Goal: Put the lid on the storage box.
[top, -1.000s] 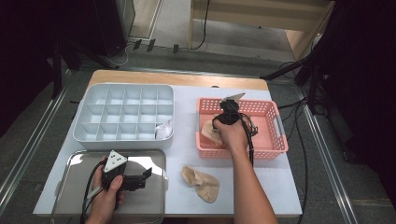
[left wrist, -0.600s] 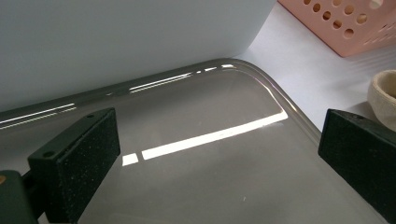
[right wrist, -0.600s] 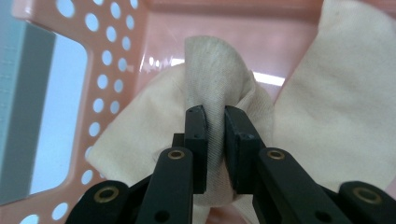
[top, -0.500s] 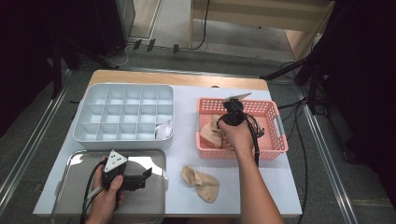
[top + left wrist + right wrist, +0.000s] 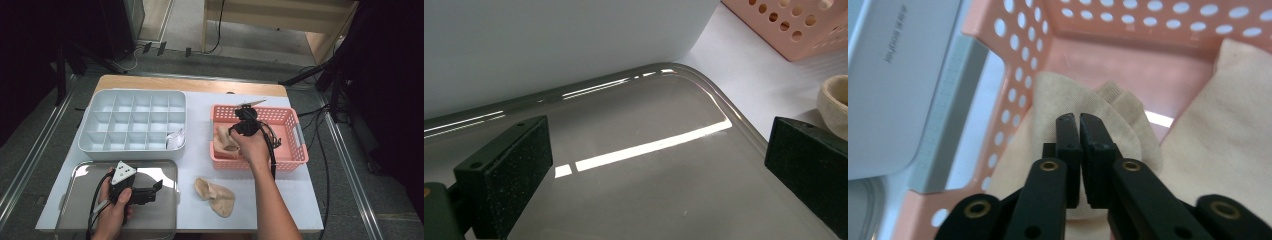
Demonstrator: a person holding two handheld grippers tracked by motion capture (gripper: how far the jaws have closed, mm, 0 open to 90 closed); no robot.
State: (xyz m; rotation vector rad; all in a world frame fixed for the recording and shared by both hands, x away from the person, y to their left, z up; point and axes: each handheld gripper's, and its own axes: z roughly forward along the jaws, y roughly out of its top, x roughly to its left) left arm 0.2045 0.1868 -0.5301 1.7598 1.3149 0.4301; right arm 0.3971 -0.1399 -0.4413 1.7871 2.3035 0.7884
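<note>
The right tongs [image 5: 1079, 120], closed to a narrow gap, touched a soft, light beige sock [image 5: 1083, 105], best pinched at its cuff.

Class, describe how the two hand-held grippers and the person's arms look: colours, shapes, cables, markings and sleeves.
The left hand-held gripper is black, topped by a grey three-cornered plate with dark dots, and trails a black cable. Its jaws are flat black speckled blocks with small screw holes. The right hand-held gripper is black too, with slim rectangular jaws on arms joined by brass-ringed pivots, and a black cable running back along the forearm. Both forearms are bare; no sleeves show.
</note>
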